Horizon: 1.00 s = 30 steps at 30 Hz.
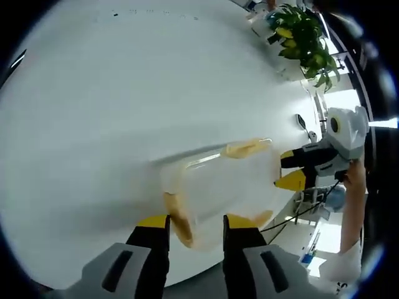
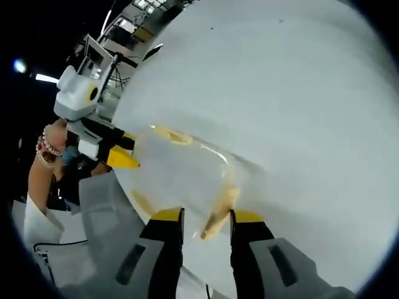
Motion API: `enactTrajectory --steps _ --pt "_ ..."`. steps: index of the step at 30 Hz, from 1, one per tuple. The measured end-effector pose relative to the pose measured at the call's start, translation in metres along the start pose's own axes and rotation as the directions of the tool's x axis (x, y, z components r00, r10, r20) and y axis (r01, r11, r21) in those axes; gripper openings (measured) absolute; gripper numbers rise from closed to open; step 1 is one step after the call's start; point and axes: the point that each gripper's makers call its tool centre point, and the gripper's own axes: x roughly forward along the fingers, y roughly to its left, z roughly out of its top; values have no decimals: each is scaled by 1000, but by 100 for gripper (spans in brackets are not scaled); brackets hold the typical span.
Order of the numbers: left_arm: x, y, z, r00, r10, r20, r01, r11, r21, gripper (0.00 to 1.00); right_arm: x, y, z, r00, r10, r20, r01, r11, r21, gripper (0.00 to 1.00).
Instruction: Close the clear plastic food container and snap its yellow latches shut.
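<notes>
In the left gripper view, the left gripper (image 1: 196,225) rose from the bottom edge, its two black, yellow-tipped fingers (image 1: 154,229) spread apart on either side of a yellow latch (image 1: 179,221) at the near end of the clear rectangular plastic food container (image 1: 224,180). The container lay on a broad white surface (image 1: 124,93). Another yellow latch (image 1: 246,148) showed on its far side. At the container's right end, the right gripper (image 1: 293,169) came in, fingers parted, held by a person's hand (image 1: 355,174). Farthest off, a green leafy plant (image 1: 305,34) stood at the surface's edge.

In the right gripper view, the right gripper (image 2: 206,223) straddled a yellow latch (image 2: 221,212) with open fingers (image 2: 167,227). Beyond the container (image 2: 181,171), the left gripper (image 2: 124,152) reached its far end, held by a hand (image 2: 50,146) wearing a beaded bracelet (image 2: 45,144).
</notes>
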Motion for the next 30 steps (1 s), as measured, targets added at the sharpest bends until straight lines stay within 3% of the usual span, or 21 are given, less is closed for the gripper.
enactTrajectory --steps 7,15,22,23,25,30 --pt "1 -1 0 1000 -6 -4 6 1000 8 23 1 1 -2 1000 1 4 -1 1000 -2 24" --pt "-19 3 -1 1000 -24 3 24 1000 -4 22 1 2 -2 1000 2 13 -2 1000 3 22" --pt "-17 4 -2 1000 -24 5 24 1000 -8 22 1 2 -3 999 15 39 -16 1000 26 21" --pt "-16 3 -2 1000 -23 5 23 1000 -8 22 4 8 -5 998 45 43 -49 995 87 19" --pt "-17 3 -2 1000 -20 4 20 1000 -7 22 5 4 -3 996 63 67 -70 992 108 19" --pt "-16 1 -4 1000 -20 8 19 1000 15 24 4 5 -4 997 41 58 -43 998 44 21"
